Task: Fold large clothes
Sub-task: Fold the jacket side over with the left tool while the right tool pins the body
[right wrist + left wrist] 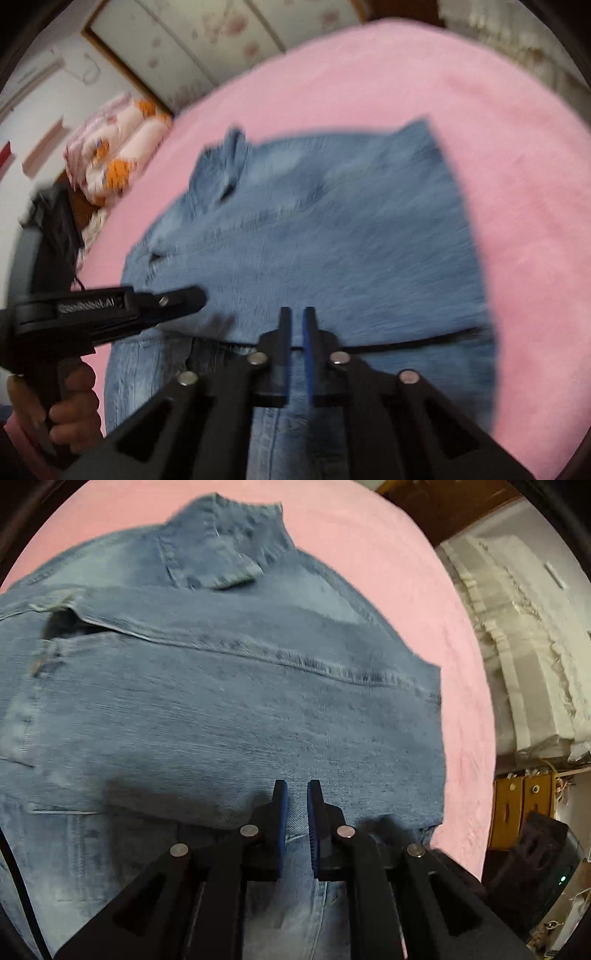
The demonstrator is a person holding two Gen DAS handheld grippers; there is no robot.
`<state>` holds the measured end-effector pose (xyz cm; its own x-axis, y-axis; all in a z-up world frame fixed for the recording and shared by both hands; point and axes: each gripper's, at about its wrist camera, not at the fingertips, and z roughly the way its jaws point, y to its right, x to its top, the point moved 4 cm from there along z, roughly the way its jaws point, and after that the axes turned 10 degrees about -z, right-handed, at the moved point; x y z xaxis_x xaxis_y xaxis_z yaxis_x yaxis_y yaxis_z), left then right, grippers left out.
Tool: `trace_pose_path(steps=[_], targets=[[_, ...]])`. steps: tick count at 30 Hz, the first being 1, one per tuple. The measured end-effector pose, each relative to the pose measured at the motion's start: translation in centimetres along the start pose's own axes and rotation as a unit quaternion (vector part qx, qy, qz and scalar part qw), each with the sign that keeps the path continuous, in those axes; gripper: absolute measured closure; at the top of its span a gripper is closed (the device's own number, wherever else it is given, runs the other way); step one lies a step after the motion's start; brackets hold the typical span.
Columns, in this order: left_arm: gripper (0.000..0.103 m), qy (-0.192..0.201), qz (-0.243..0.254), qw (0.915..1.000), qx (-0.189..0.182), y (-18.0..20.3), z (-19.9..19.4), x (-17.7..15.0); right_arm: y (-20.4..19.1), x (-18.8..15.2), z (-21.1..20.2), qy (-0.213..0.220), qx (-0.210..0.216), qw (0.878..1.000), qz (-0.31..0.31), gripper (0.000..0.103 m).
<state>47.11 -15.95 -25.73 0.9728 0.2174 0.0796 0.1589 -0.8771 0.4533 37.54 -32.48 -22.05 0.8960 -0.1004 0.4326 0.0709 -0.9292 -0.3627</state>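
folded jeans on pink bedspread, both grippers' fingers narrowly parted above, floral pillows beyond

Blurred "GenRobot.AI" lettering on the left tongs

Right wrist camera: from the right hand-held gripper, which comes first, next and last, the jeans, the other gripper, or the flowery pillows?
From the right hand-held gripper:
1. Jeans, right under its tips.
2. Left hand-held gripper, just to the left, over the denim.
3. Flowery pillows, far left, at the pink bed's edge.
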Motion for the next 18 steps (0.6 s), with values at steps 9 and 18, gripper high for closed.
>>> trace_pose_path(steps=[9,18], targets=[[0.097,0.027,-0.021,0.9985,0.044,-3.3,2.3,0.5,-0.2,0.1,4.0,-0.054,-0.037,0.997,-0.036,0.103],[0.099,0.13,-0.023,0.9607,0.244,-10.4,-2.1,1.2,8.3,-1.9,-1.0,-0.018,-0.111,0.992,0.061,0.103]])
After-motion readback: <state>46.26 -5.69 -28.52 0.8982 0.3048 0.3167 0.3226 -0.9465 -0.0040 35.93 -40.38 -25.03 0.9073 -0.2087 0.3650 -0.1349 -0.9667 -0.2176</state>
